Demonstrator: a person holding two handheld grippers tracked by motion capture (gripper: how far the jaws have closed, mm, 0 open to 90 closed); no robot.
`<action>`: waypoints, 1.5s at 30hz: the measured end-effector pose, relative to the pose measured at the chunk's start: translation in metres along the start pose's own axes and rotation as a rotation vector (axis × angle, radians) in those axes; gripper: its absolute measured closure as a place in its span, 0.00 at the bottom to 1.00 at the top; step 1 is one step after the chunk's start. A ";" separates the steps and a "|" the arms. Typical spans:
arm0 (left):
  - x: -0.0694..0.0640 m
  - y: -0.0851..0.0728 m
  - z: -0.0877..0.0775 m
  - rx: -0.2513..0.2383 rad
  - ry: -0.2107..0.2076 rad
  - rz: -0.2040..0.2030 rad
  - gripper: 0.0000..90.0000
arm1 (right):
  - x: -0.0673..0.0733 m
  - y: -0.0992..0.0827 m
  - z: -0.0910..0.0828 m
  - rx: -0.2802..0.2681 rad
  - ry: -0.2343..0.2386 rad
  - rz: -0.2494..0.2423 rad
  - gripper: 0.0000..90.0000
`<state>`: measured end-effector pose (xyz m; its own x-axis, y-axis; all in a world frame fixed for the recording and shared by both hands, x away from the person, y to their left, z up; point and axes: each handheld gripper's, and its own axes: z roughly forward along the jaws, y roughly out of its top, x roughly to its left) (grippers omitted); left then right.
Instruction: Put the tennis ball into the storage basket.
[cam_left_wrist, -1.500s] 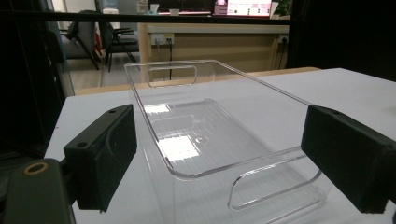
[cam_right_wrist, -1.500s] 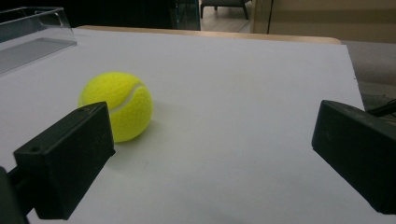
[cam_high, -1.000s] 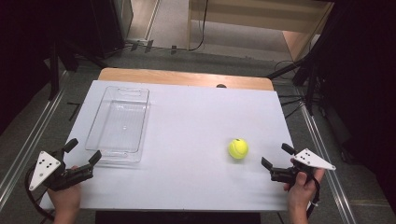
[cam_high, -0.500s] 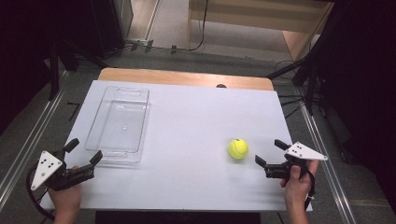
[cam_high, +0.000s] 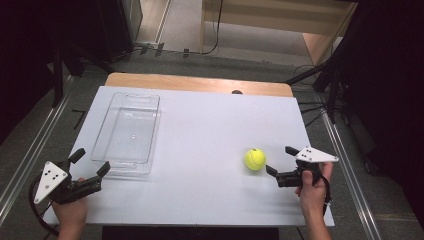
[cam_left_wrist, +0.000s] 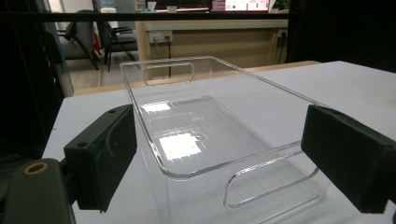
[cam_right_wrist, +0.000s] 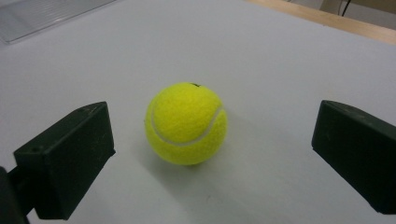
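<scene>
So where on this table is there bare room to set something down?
The widest bare patch lies between the clear tray and the tennis ball, running to the wooden far edge. The near edge between both hands is bare too. It is tight by the right gripper at the ball, and by the left gripper at the tray's near end.

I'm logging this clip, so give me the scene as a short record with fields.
surface: white table
ball: yellow tennis ball, right side, resting free on the table
container: clear plastic tray, left side, empty
right gripper: open, jaws pointed at the ball, not touching it
left gripper: open, at the tray's near end
</scene>
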<state>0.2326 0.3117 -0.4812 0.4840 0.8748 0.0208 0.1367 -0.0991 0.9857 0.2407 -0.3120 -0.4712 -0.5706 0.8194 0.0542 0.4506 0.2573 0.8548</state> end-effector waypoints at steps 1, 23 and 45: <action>0.000 0.000 0.000 -0.002 -0.001 0.000 0.12 | 0.001 0.002 0.002 0.006 0.000 -0.003 0.00; -0.001 0.000 0.001 0.000 -0.004 0.000 0.12 | 0.007 0.018 0.034 0.153 0.065 -0.039 0.00; -0.001 0.000 0.001 0.002 -0.007 0.006 0.12 | 0.004 0.028 0.060 0.325 0.088 -0.055 0.00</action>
<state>0.2330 0.3105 -0.4813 0.4908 0.8709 0.0257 0.1355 -0.1054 0.9852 0.2926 -0.2711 -0.4776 -0.6505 0.7564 0.0688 0.6047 0.4610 0.6495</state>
